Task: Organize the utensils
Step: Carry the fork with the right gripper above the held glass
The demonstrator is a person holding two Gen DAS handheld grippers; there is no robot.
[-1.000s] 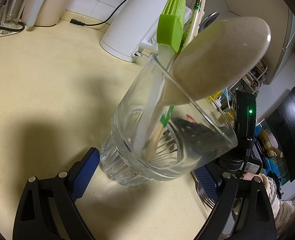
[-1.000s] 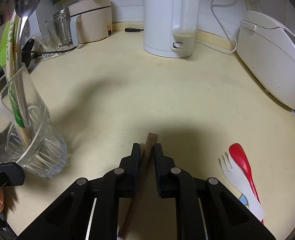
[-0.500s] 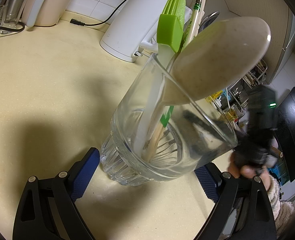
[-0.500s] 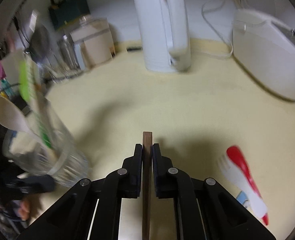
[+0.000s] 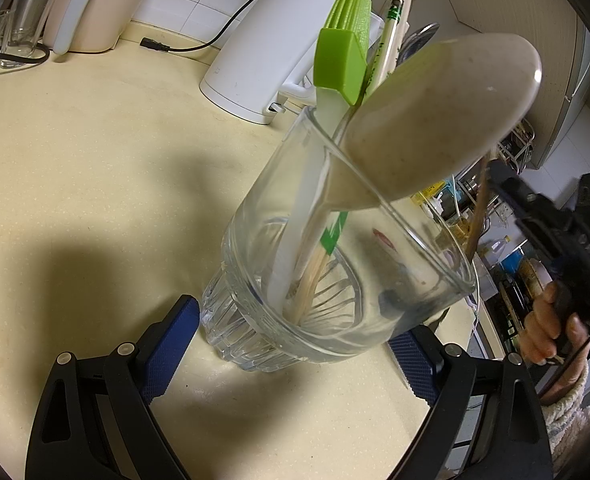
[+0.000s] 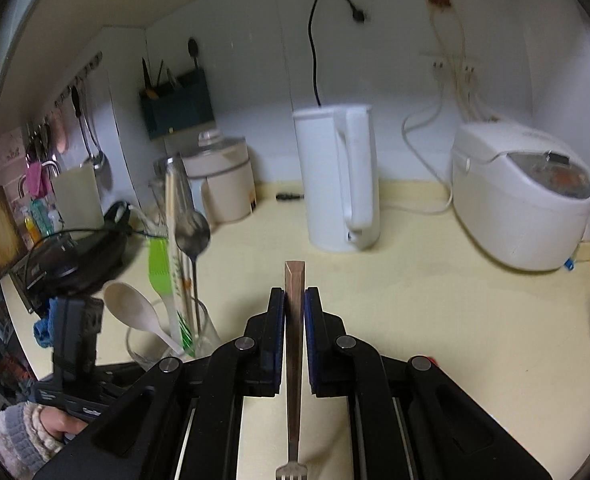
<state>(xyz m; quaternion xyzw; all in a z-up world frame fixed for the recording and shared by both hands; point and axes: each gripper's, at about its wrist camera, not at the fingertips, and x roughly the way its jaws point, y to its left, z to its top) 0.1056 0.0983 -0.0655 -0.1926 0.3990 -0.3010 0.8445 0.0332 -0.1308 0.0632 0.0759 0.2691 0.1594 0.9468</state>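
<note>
Fork (image 6: 293,344) sits clamped in the right gripper (image 6: 294,308) jaws, handle forward, likely for dropping into the glass (image 5: 335,264) at 9 o'clock. Left gripper (image 5: 291,344) jaws stand apart around its base, seemingly steadying it.

A clear ribbed glass (image 5: 335,280) stands upright, holding a beige spoon (image 5: 435,128), green silicone brush (image 5: 343,60), chopsticks (image 5: 391,24) and metal spoon (image 6: 193,236). A brown-handled fork (image 6: 294,320) points toward twelve o'clock, tines at six.

One glass (image 5: 335,280), two spoons (image 6: 135,312), one brush (image 5: 341,62), one fork (image 6: 293,360), one kettle (image 6: 337,180)
</note>
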